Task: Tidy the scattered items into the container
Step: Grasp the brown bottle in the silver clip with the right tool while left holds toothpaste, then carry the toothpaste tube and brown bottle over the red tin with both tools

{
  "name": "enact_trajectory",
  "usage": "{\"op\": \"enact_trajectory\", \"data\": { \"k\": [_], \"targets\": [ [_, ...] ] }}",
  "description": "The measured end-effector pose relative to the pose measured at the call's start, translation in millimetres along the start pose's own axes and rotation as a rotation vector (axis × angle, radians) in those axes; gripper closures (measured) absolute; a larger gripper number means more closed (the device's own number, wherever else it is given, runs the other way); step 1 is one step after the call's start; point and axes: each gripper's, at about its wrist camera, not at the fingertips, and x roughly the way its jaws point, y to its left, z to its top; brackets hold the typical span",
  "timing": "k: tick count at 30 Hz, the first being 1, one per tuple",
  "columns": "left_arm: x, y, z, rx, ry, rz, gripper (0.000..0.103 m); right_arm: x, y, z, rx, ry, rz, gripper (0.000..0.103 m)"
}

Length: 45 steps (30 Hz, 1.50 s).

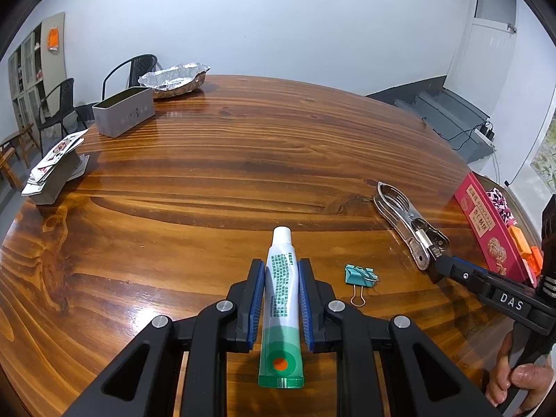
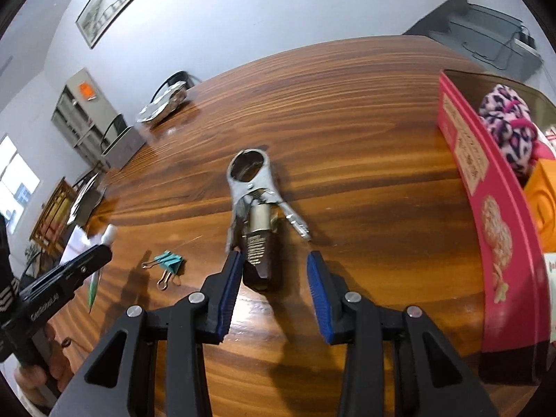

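Note:
My left gripper (image 1: 280, 264) is shut on a white and green tube (image 1: 282, 299) that points away, just over the wooden table (image 1: 243, 146). A teal binder clip (image 1: 359, 276) lies right of it and also shows in the right wrist view (image 2: 168, 264). A metal corkscrew (image 2: 255, 205) with a dark handle lies on the table. My right gripper (image 2: 274, 260) is open, its jaws on either side of the corkscrew's handle end. The pink container box (image 2: 493, 215) stands at the right and holds a spotted plush item (image 2: 510, 121) and an orange thing (image 2: 544, 201).
A grey tin (image 1: 123, 111), a foil tray (image 1: 173, 80) and a pile of playing cards on a box (image 1: 55, 170) stand at the table's far left. Chairs and a cabinet stand beyond the left edge. The left gripper shows in the right wrist view (image 2: 62, 281).

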Motion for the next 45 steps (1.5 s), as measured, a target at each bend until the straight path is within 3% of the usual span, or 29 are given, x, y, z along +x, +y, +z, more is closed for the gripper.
{"op": "enact_trajectory", "data": {
  "k": [4, 24, 34, 37, 45],
  "targets": [
    [-1, -1, -1, 0.000, -0.002, -0.006, 0.083, -1, 5, 1, -0.023, -0.018, -0.071, 0.061],
    [-1, -5, -2, 0.005, 0.003, -0.022, 0.083, 12, 32, -4, -0.177, 0.036, -0.015, 0.063],
    [-3, -6, -2, 0.004, 0.001, -0.025, 0.083, 22, 36, 5, -0.166, 0.019, -0.062, 0.063],
    [-4, -6, -3, 0.005, -0.001, -0.027, 0.082, 20, 38, 2, -0.181, 0.020, -0.074, 0.079],
    [-9, -7, -2, 0.007, -0.018, -0.033, 0.082, 1, 35, -11, -0.141, 0.003, -0.012, 0.081]
  ]
}}
